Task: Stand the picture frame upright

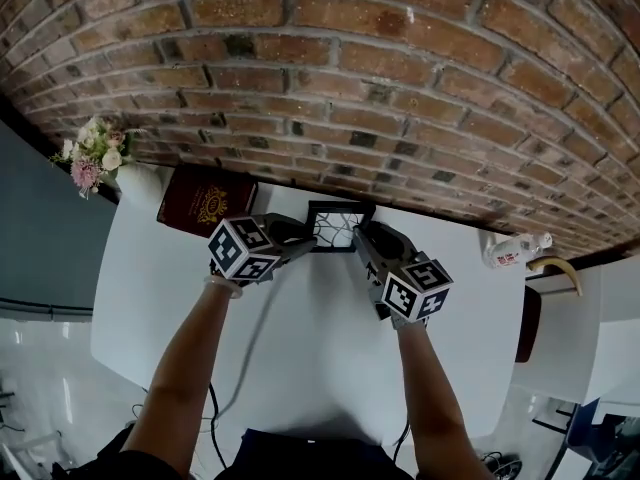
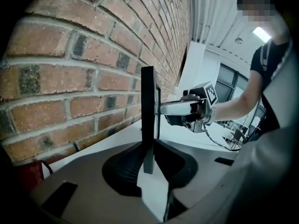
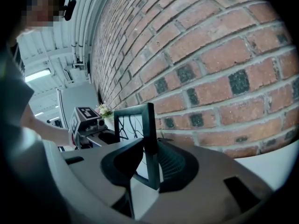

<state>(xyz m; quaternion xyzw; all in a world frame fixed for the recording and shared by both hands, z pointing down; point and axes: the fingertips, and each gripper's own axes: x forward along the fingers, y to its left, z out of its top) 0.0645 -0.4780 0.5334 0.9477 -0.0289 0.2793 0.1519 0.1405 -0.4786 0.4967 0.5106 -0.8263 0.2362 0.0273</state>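
The black picture frame [image 1: 338, 225] is held upright at the back of the white counter [image 1: 300, 348], close before the brick wall [image 1: 350, 88], its side edges clamped in the jaws of the left gripper [image 1: 305, 238] and the right gripper [image 1: 362, 236].

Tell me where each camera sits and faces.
Head view: on the head, facing steeply down at the white table and brick wall; both forearms, left tongs and right tongs show.
Left gripper view: rides the left tongs, looking along them at the picture frame they clamp; the right tongs and arm beyond.
Right gripper view: rides the right tongs, facing the other way; left tongs beyond.
Shared: both gripper views see the frame's opposite edges.
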